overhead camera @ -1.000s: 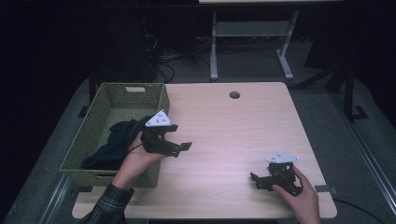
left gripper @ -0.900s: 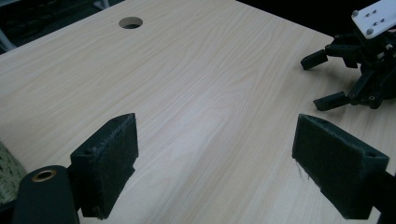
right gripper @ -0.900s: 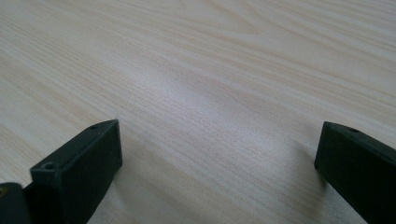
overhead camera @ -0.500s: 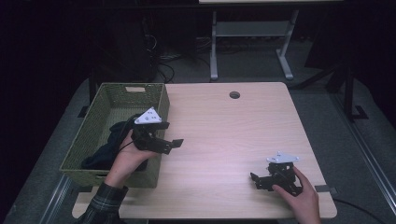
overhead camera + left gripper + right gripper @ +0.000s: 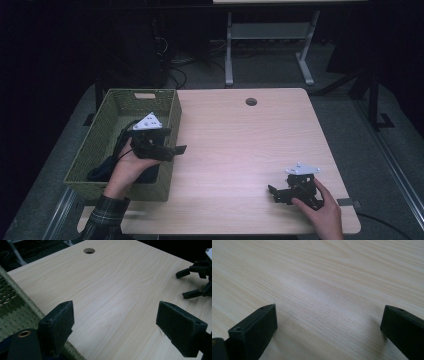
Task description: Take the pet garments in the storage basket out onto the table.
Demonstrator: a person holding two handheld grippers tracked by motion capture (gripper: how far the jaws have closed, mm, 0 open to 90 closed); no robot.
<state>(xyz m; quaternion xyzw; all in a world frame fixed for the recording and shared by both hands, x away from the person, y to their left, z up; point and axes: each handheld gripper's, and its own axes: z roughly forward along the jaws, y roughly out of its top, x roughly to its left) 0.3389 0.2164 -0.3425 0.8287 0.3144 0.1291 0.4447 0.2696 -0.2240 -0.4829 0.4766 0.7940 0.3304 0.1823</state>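
**A:** On the left edge of the worktop, what's there?

**B:** Green woven basket, long side running near to far. Dark cloth lying inside it, bunched at the near end.

**A:** Left gripper?

**B:** Left gripper held in the left hand, above the basket's right wall, jaws pointing right over the wood. Grey three-cornered plate on top. Jaws spread wide, nothing between them. The left gripper view confirms: both pads well apart, bare wood between, basket rim at the left jaw.

**A:** Is it touching the basket?

**B:** Can't tell from the high view. The hand sits over the cloth, sleeve plaid at the near edge.

**A:** Right gripper?

**B:** Right gripper near-right on the worktop, right hand behind it, jaws pointing left. Also released, jaws parted, empty. Its own view has two black jaws wide apart, low over plain wood grain. It looks to be resting on or just above the surface.

**A:** Anything else on the worktop?

**B:** Round cable hole at the far side, middle. Same hole is in the left gripper view, and the right gripper shows far right there.

**A:** Background?

**B:** Dark floor, white-legged stand beyond the far edge, cables beside it.
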